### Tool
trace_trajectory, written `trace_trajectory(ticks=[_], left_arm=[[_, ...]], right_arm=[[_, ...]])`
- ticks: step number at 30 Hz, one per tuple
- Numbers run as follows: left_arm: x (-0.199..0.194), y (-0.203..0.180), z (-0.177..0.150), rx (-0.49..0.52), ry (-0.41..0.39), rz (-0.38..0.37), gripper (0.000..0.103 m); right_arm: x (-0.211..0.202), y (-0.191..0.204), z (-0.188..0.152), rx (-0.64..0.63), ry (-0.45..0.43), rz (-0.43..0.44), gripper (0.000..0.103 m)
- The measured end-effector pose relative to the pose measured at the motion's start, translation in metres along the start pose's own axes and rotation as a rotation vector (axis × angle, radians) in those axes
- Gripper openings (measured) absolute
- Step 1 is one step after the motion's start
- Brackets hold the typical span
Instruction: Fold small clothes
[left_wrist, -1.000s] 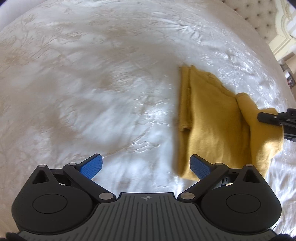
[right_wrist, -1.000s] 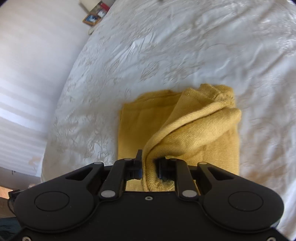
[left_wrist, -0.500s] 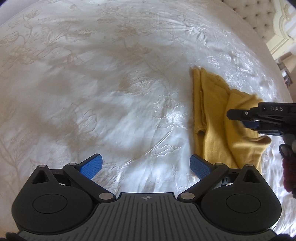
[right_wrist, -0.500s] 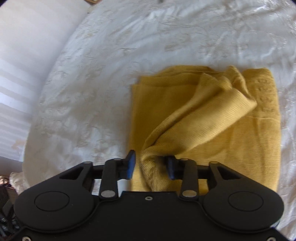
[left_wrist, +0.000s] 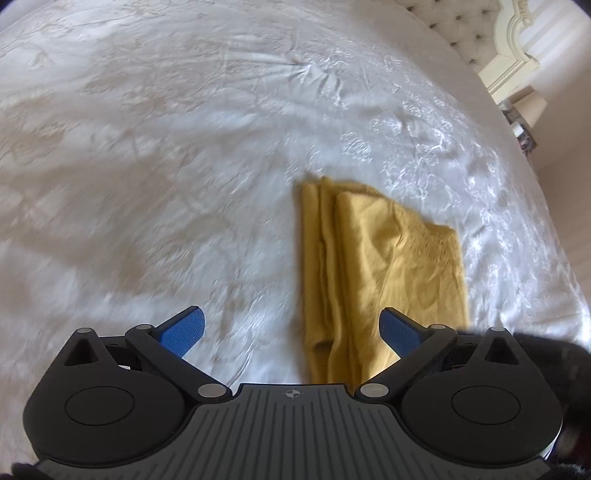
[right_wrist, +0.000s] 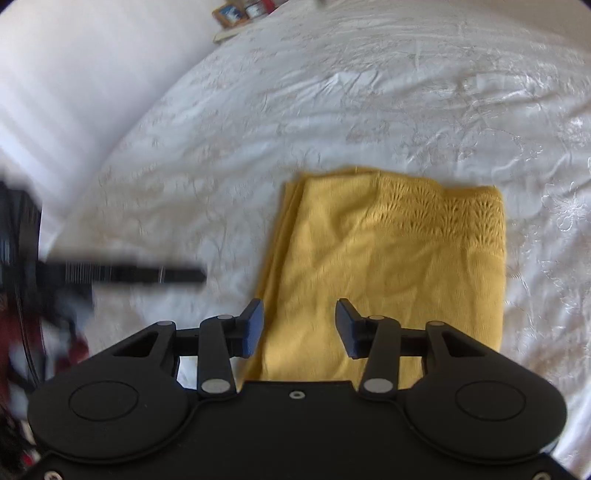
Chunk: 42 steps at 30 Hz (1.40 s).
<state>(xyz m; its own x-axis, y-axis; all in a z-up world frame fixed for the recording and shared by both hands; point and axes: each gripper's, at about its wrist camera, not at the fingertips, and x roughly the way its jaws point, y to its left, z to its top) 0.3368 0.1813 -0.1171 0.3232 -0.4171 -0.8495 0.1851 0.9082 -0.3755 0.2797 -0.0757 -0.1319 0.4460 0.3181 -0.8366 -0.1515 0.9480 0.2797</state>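
Right gripper (right_wrist: 299, 328) first: its jaws are apart and opening, and nothing is pinched between them. The blue pads (right_wrist: 254, 325) hang over the near edge of the knit (right_wrist: 388, 266) without pressing on it, so the cloth just lies loose underneath.

Left gripper (left_wrist: 291, 332) is spread wide, empty too. Its right pad (left_wrist: 397, 328) sits above the knit's (left_wrist: 380, 266) near end, while the left pad is over bare bedspread (left_wrist: 166, 166). In the right wrist view the left gripper (right_wrist: 173, 275) shows up as a dark blurry bar poking in from the left side, just beside the knit but not touching it.

The knit itself is a mustard-yellow piece, folded into a rough rectangle and lying flat on the white bedspread (right_wrist: 369, 92). You can see stacked layer edges along its left side, and there's a lacy openwork band across the far end. Surface is a bit rumpled, not smooth.

Further out: a tufted headboard (left_wrist: 454, 26) in the left view's top right corner, with a lampshade (left_wrist: 528, 107) next to it. In the right view some small framed things (right_wrist: 240, 13) sit beyond the bed's far edge, too small to make out. Lots of motion blur at the edges.
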Motion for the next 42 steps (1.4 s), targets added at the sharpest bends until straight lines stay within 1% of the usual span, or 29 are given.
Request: trace_trajectory(ticks=[3,8,12,14,15,16,17,18,19,21,24,26,29,31,32,34,38,40,42], left_arm=[[0.006,-0.005,0.009,0.006,0.007,-0.013,0.102],[0.014,-0.006,0.011,-0.021,0.036,-0.041,0.102],[0.015,0.0,0.004,-0.064,0.06,-0.057,0.103],[0.016,0.004,0.001,-0.08,0.071,-0.057,0.103],[0.016,0.005,0.0,-0.086,0.075,-0.057,0.103],[0.016,0.006,-0.001,-0.091,0.079,-0.059,0.103],[0.016,0.006,-0.001,-0.095,0.082,-0.061,0.103],[0.017,0.006,-0.002,-0.097,0.084,-0.062,0.103],[0.017,0.006,-0.002,-0.099,0.086,-0.067,0.103],[0.018,0.004,-0.001,-0.108,0.09,-0.086,0.103],[0.022,-0.002,0.001,-0.13,0.099,-0.146,0.103],[0.028,-0.01,0.004,-0.151,0.104,-0.195,0.103],[0.043,-0.018,0.007,-0.212,0.129,-0.288,0.103],[0.057,-0.025,0.009,-0.243,0.163,-0.342,0.103],[0.063,-0.029,0.009,-0.245,0.176,-0.347,0.103],[0.075,-0.038,0.012,-0.224,0.189,-0.339,0.103],[0.092,-0.049,0.022,-0.204,0.177,-0.347,0.103],[0.099,-0.05,0.03,-0.188,0.16,-0.334,0.103],[0.104,-0.049,0.037,-0.164,0.138,-0.304,0.103]], right_arm=[[0.007,0.023,-0.023,-0.117,0.031,-0.015,0.053],[0.031,0.063,-0.054,-0.347,0.091,-0.053,0.06],[0.05,0.086,-0.077,-0.595,0.135,-0.16,0.061],[0.057,0.089,-0.087,-0.71,0.147,-0.225,0.057],[0.057,0.089,-0.089,-0.744,0.145,-0.246,0.049],[0.054,0.086,-0.089,-0.747,0.132,-0.248,0.034],[0.049,0.082,-0.086,-0.716,0.122,-0.233,0.029],[0.042,0.075,-0.08,-0.657,0.112,-0.203,0.021],[0.035,0.069,-0.074,-0.601,0.095,-0.182,0.01],[0.021,0.056,-0.064,-0.48,0.048,-0.162,0.01],[0.0,0.035,-0.049,-0.309,-0.026,-0.15,0.01],[-0.01,0.019,-0.042,-0.201,-0.059,-0.134,0.01],[-0.019,0.0,-0.037,-0.083,-0.087,-0.127,0.01],[-0.023,-0.01,-0.037,-0.025,-0.102,-0.131,0.01],[-0.025,-0.014,-0.038,0.002,-0.108,-0.131,0.01],[-0.027,-0.021,-0.038,0.033,-0.112,-0.125,0.01],[-0.028,-0.022,-0.041,0.034,-0.109,-0.123,0.01],[-0.029,-0.02,-0.043,0.024,-0.108,-0.12,0.01],[-0.028,-0.019,-0.044,0.027,-0.111,-0.113,0.01]])
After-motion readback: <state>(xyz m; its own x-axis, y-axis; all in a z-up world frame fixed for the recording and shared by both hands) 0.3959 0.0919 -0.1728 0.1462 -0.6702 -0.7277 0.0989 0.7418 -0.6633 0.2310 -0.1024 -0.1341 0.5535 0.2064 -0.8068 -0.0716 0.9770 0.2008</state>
